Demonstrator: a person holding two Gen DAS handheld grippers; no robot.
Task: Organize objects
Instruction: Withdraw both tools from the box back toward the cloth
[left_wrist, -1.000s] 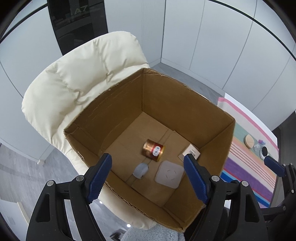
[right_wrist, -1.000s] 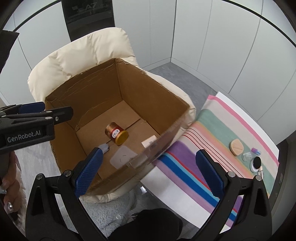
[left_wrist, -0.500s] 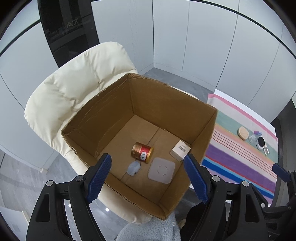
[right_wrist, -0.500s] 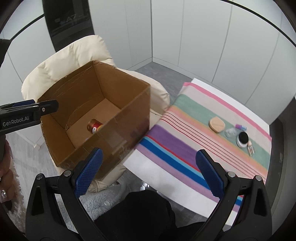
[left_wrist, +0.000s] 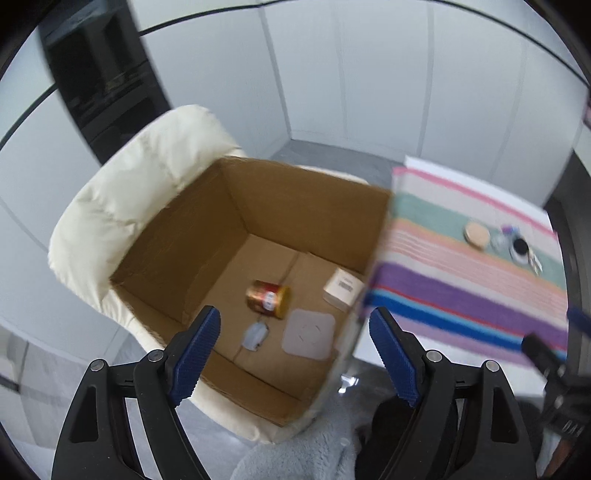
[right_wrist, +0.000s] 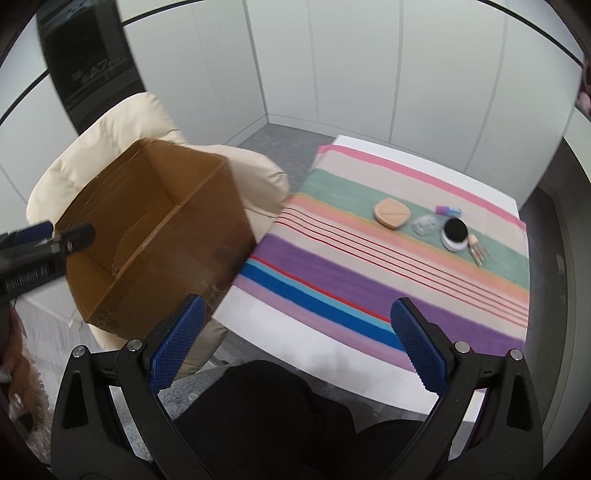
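A cardboard box (left_wrist: 303, 206) sits on a cream chair (left_wrist: 140, 177); it also shows in the right wrist view (right_wrist: 155, 236). Inside lie a gold-red can (left_wrist: 267, 298), a white small box (left_wrist: 341, 287), a grey square pad (left_wrist: 308, 334) and a small pale object (left_wrist: 255, 334). On the striped cloth (right_wrist: 369, 266) lie a tan oval piece (right_wrist: 391, 213), a clear jar (right_wrist: 424, 225), a black-lidded jar (right_wrist: 455, 234), a purple-blue item (right_wrist: 447, 210) and a small brush-like item (right_wrist: 476, 249). My left gripper (left_wrist: 293, 350) is open and empty above the box. My right gripper (right_wrist: 293, 343) is open and empty above the table's near edge.
The striped cloth covers a white table (right_wrist: 332, 350) right of the chair. White wall panels (right_wrist: 332, 74) stand behind, with a dark cabinet (right_wrist: 85, 66) at the back left. A grey fluffy rug (left_wrist: 295, 450) lies below. The left gripper's body (right_wrist: 37, 254) shows at the left of the right wrist view.
Both grippers have swung to the right and back from the box. The striped table now fills more of both views. Both stay open and empty.
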